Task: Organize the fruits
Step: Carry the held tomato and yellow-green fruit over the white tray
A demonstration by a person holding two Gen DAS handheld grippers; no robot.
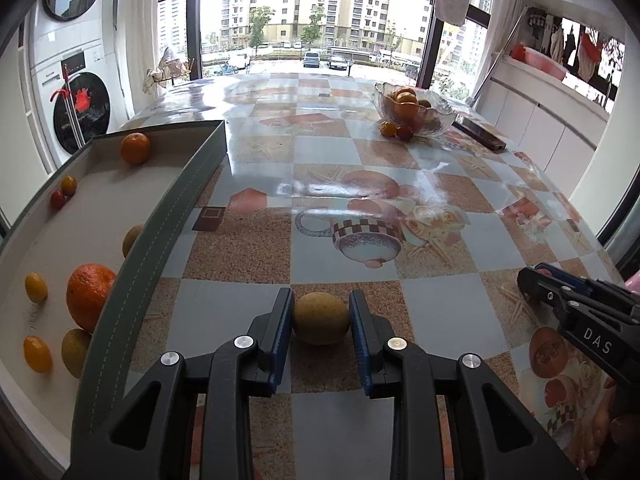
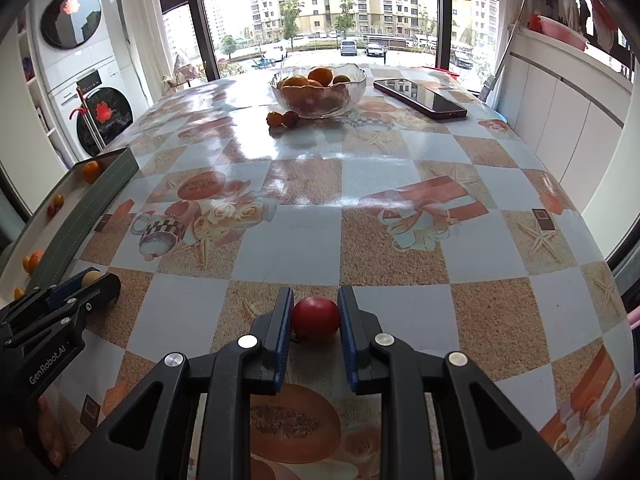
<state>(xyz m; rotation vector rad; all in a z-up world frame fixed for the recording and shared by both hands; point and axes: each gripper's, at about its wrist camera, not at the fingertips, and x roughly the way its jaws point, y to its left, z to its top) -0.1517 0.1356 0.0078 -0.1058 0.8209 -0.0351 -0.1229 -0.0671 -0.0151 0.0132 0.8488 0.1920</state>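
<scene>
Fruit in both grips: a small tan-yellow fruit (image 1: 321, 319) sits clenched between the jaws of the left gripper (image 1: 321, 330), low over the patterned surface (image 1: 344, 208), while the right gripper (image 2: 315, 328) grasps a red tomato-like fruit (image 2: 315, 319) the same way, pads pressing its sides. Whether either piece rests on the cloth or rides just above it cannot be told. Both look light and round, so the hold belongs across the widest middle, as it is here; glossy skin on the red one suggests it could slip or bruise under a hard squeeze, and the tan fruit appears firmer and duller. Just beside the left gripper, a grey-green tray (image 1: 160, 240) with a stitched rim holds oranges, including a large orange (image 1: 90, 294), and several small yellow and red fruits spread along its floor. At the far end stands a scalloped glass bowl (image 2: 319, 90) heaped with oranges, two small fruits touching its base, and a dark phone (image 2: 420, 98) lying near it. Beyond, tall windows show parked cars and apartment blocks.
</scene>
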